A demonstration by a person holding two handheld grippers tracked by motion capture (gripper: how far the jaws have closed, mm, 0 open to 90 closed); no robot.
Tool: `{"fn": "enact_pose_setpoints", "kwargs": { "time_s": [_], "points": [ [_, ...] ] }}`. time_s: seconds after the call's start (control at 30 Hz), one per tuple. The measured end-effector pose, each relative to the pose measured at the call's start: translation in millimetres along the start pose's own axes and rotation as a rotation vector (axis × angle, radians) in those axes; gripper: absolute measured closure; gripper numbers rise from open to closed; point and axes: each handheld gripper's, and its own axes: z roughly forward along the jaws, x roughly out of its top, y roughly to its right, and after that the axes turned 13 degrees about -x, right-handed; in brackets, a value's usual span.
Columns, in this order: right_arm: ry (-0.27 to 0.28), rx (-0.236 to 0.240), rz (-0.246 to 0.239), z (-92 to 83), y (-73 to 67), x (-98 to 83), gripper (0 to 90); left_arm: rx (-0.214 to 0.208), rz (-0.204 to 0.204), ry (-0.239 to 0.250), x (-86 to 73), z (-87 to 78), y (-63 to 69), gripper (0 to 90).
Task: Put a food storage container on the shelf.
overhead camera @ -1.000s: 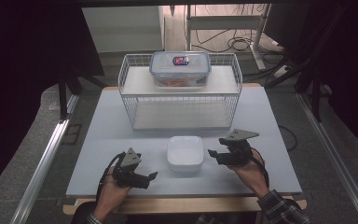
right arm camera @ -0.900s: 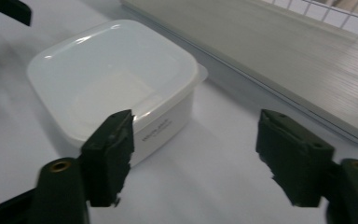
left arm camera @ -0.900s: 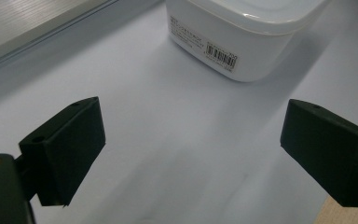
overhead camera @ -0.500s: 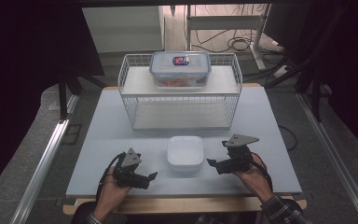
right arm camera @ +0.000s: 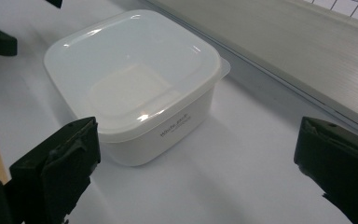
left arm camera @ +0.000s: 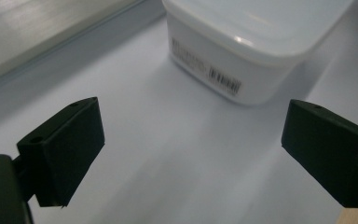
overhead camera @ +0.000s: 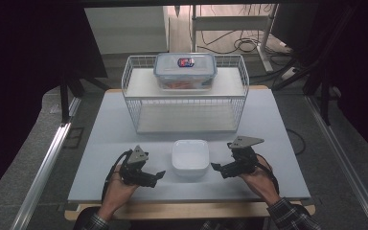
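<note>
Right gripper view puts my right gripper (right arm camera: 200,172) with its jaws spread wide; they have just been opening, and nothing sits between them but bare table (right arm camera: 242,177). The white lidded container (right arm camera: 133,84) stands just ahead of the left-hand jaw in that view, apart from both pads. Left gripper view reports my left gripper (left arm camera: 191,154) likewise spread wide, pads clear, with the same container beyond the jaws and a barcode label (left arm camera: 223,81) on its near wall. From the high view I note the container near the front edge of the table, between the two grippers and touching neither. Behind it stands a white wire rack (overhead camera: 187,103), with a clear clip-lid box (overhead camera: 185,71) on its upper shelf. The person's hands hold both grippers low over the table.
</note>
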Motion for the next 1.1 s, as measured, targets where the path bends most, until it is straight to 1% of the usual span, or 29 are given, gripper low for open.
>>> {"fn": "enact_pose_setpoints", "kwargs": {
  "time_s": [0.03, 0.07, 0.13, 0.2, 0.27, 0.3, 0.33, 0.4, 0.43, 0.5, 0.57, 0.67, 0.73, 0.77, 0.8, 0.83, 0.9, 0.93, 0.97, 1.0, 1.03, 1.07, 1.1],
  "points": [
    [-0.002, 0.0, -0.002, 1.0, -0.4, 1.1, 0.4, -0.013, -0.003, 0.008, 4.2, 0.9, -2.1, 5.5],
    [-0.007, 0.002, 0.003, 2.0, -1.1, 2.4, 0.4, -0.021, -0.016, 0.017, 9.2, 2.1, -4.4, 5.3],
    [-0.009, 0.006, 0.012, 4.3, -2.1, 5.6, 0.3, -0.031, -0.038, 0.014, 14.8, 4.2, -8.1, 5.0],
    [-0.013, 0.018, 0.012, 5.8, -2.4, 7.8, 0.0, -0.035, -0.06, 0.022, 20.3, 7.1, -11.6, 4.0],
    [-0.048, 0.03, 0.036, 9.6, -1.9, 10.1, 0.0, -0.08, -0.084, 0.033, 25.2, 9.9, -15.3, 4.0],
    [-0.061, 0.042, 0.049, 11.0, -1.1, 10.9, 0.0, -0.098, -0.088, 0.036, 28.0, 11.5, -16.7, 4.1],
    [-0.062, 0.051, 0.056, 12.4, -0.2, 11.5, 0.0, -0.105, -0.088, 0.037, 30.9, 13.4, -17.0, 4.5],
    [-0.08, 0.051, 0.064, 15.1, 0.2, 14.1, 0.1, -0.104, -0.065, 0.021, 37.4, 17.8, -16.8, 5.6],
    [-0.079, 0.056, 0.066, 15.9, 0.0, 15.4, 1.2, -0.101, -0.053, 0.016, 40.5, 20.4, -16.5, 6.4],
    [-0.079, 0.064, 0.069, 18.1, -2.2, 18.0, 3.1, -0.11, -0.04, 0.005, 46.2, 26.2, -16.4, 8.5],
    [-0.084, 0.07, 0.048, 21.7, -3.8, 20.4, 3.5, -0.117, -0.039, -0.004, 50.6, 32.4, -16.0, 10.4],
    [-0.093, 0.078, 0.051, 29.2, -5.5, 24.9, 5.0, -0.126, -0.039, -0.021, 54.4, 41.6, -17.3, 9.7],
    [-0.104, 0.082, 0.045, 35.6, -7.1, 27.3, 5.2, -0.141, -0.053, -0.035, 54.3, 47.6, -19.9, 8.0],
    [-0.114, 0.087, 0.046, 38.9, -7.8, 27.8, 5.2, -0.147, -0.069, -0.042, 53.1, 50.6, -20.4, 7.0],
    [-0.124, 0.095, 0.047, 42.3, -8.3, 27.6, 5.2, -0.159, -0.078, -0.04, 51.6, 52.9, -21.3, 6.1],
    [-0.138, 0.097, 0.044, 45.3, -8.8, 26.7, 4.1, -0.182, -0.096, -0.035, 50.2, 54.0, -23.3, 5.1],
    [-0.155, 0.122, 0.089, 48.2, -6.3, 24.9, 5.1, -0.204, -0.116, -0.029, 48.4, 54.6, -25.3, 5.2],
    [-0.166, 0.132, 0.11, 48.4, -5.2, 24.0, 6.5, -0.238, -0.126, -0.022, 46.8, 55.2, -26.7, 6.3],
    [-0.168, 0.147, 0.13, 48.5, -4.6, 22.8, 8.9, -0.268, -0.146, -0.021, 45.7, 55.4, -26.8, 9.7],
    [-0.171, 0.157, 0.141, 48.3, -4.5, 22.2, 10.4, -0.295, -0.164, -0.018, 44.4, 56.3, -26.3, 13.1],
    [-0.178, 0.178, 0.154, 47.9, -4.9, 21.5, 13.2, -0.306, -0.169, -0.02, 43.4, 55.7, -25.5, 13.0],
    [-0.184, 0.209, 0.165, 47.6, -5.6, 20.7, 15.1, -0.319, -0.181, -0.023, 42.4, 54.1, -24.1, 15.5],
    [-0.201, 0.218, 0.173, 46.8, -7.5, 20.0, 13.4, -0.326, -0.183, -0.029, 41.6, 52.2, -22.7, 18.5]
  ]
}}
